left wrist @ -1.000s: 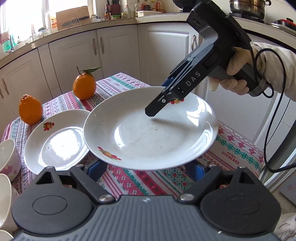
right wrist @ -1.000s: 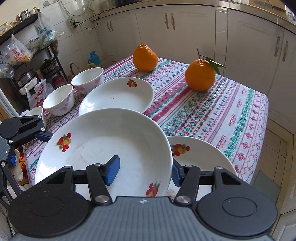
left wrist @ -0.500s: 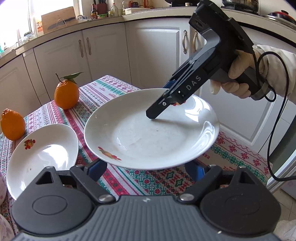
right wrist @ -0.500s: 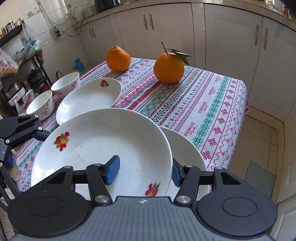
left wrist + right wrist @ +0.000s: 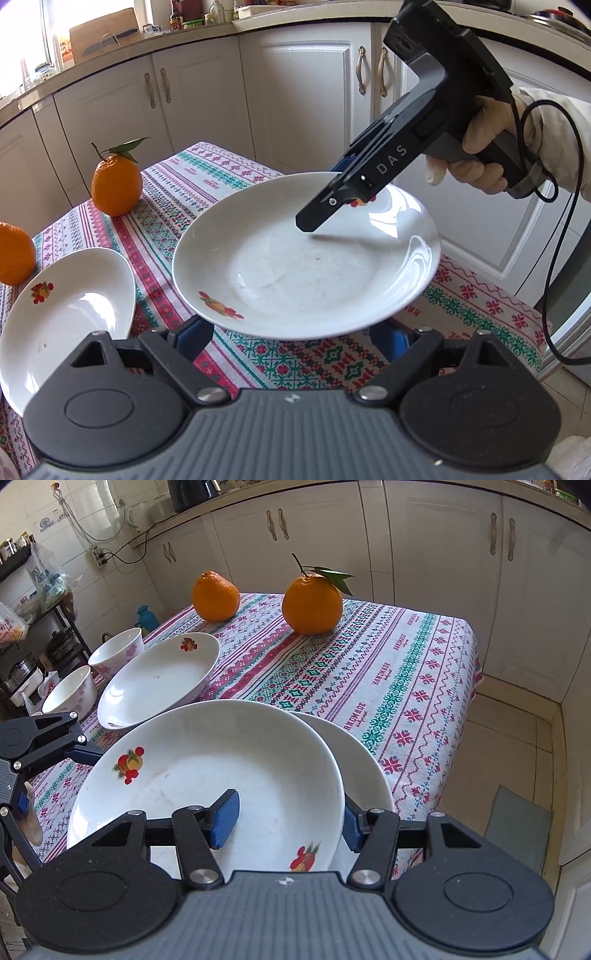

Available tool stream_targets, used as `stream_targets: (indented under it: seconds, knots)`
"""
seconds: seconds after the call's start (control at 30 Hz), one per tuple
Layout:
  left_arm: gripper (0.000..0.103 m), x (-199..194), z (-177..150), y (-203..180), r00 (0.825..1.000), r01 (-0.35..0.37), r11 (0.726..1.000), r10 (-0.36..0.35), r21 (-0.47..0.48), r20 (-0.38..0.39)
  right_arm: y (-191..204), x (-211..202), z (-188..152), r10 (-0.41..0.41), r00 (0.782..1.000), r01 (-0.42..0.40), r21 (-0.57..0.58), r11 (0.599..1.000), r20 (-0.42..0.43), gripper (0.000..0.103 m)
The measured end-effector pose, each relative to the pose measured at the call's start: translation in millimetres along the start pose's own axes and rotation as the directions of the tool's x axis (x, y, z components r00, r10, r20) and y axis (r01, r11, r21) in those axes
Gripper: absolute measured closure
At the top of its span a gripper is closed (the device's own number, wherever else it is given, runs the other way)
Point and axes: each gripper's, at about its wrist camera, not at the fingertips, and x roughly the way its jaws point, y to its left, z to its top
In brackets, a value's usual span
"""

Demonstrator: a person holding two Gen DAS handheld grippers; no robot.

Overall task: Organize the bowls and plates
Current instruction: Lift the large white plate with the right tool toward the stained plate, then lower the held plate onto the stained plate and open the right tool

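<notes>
- My right gripper point(image 5: 288, 819) pinches the white fruit-print plate's point(image 5: 207, 775) rim, above a second plate point(image 5: 364, 764) on the tablecloth point(image 5: 388, 672).
- My left gripper point(image 5: 291, 339) is spread beneath that held plate.

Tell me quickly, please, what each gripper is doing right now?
Left gripper: open, holding nothing; the plate hangs above it.
Right gripper: closed on the plate's rim, holding it over a second plate.

White fruit-print plate point(image 5: 207, 775) aloft, tilted
</notes>
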Motion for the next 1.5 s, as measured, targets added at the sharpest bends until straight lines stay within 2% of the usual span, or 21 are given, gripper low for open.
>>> stream_targets:
  seconds: [0.33,1.0,1.5]
  knots:
    - [0.012,5,0,0,1.000,0.023,1.000,-0.023,0.021,-0.003,-2,-3,-5,-0.009,1.000,0.009,0.012,1.000,-0.004,0.040]
    - [0.011,9,1,3,0.998,0.063,0.998,-0.063,-0.002,0.007,-3,-18,-19,-0.036,0.999,0.037,0.051,0.998,-0.013,0.040]
    - [0.011,8,0,5,0.997,0.073,0.997,-0.073,-0.023,0.023,9,-33,-21,-0.095,0.995,0.096,0.054,0.994,-0.014,0.032]
